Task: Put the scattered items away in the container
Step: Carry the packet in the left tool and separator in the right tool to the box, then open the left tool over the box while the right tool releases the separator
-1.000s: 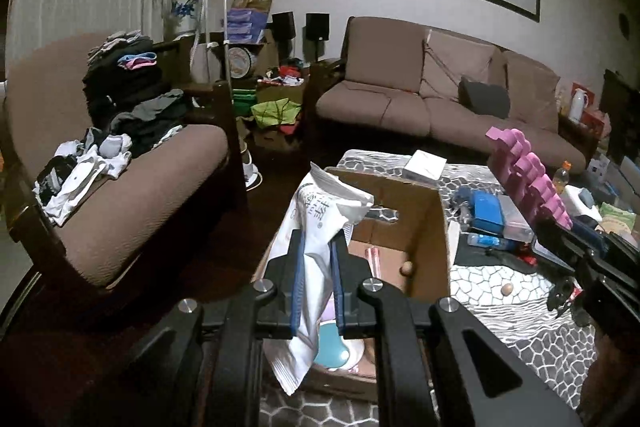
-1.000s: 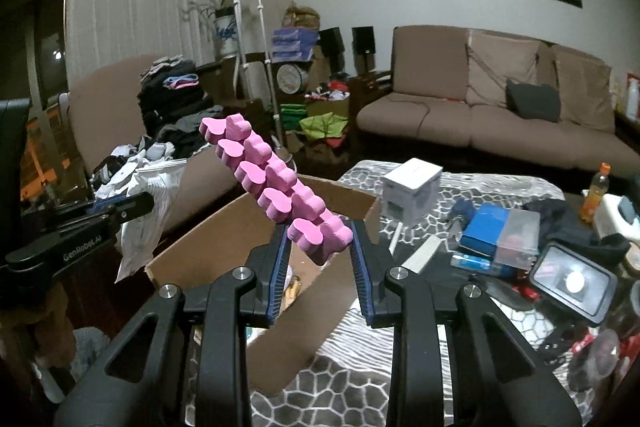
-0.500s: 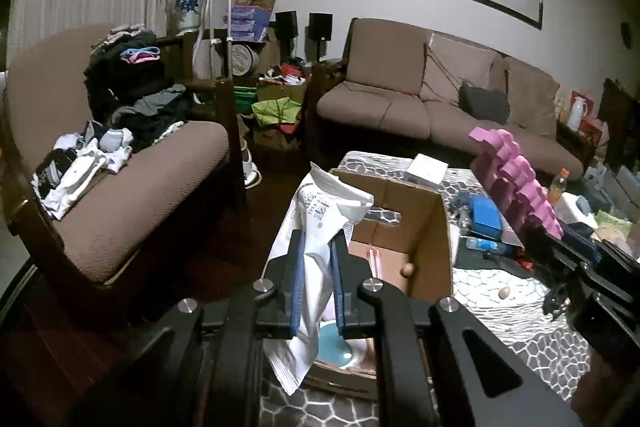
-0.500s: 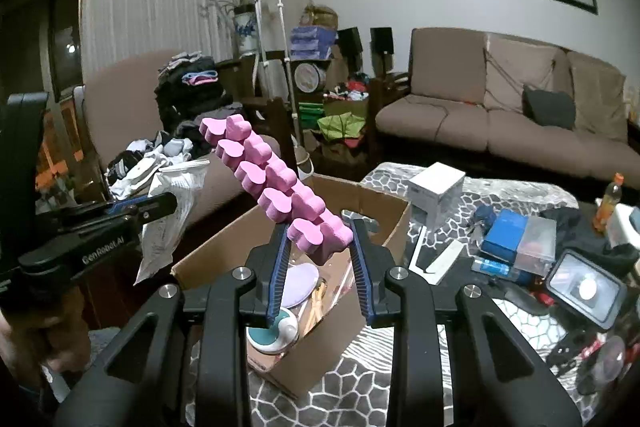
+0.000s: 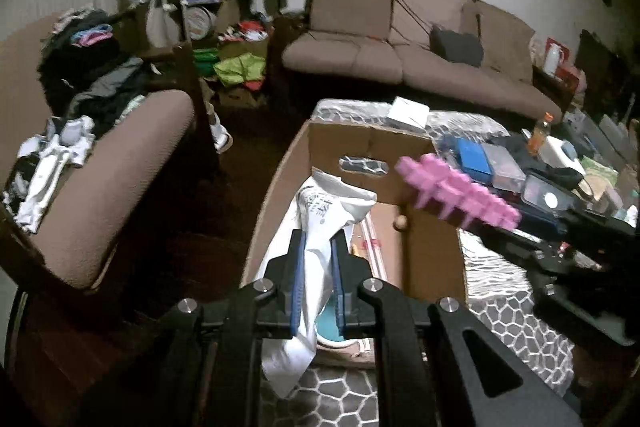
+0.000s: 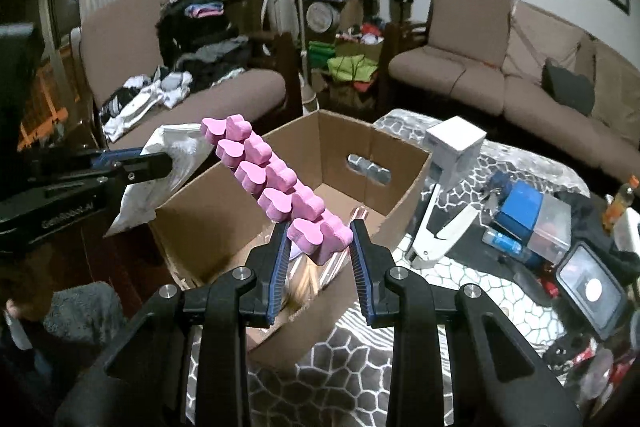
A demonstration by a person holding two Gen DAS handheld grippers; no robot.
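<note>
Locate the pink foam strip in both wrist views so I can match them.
Left wrist: pink foam strip right of centre, over the cardboard box's right wall.
Right wrist: centre, held in the right claw, slanting up-left.
Shared landmark: the box's handle cutout.

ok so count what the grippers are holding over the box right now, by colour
pink: 1, the pink foam piece in the right gripper
white: 1, the white plastic bag in the left gripper
total: 2, both over the cardboard box

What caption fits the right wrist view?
Right gripper holds a pink foam strip over an open cardboard box.
</note>
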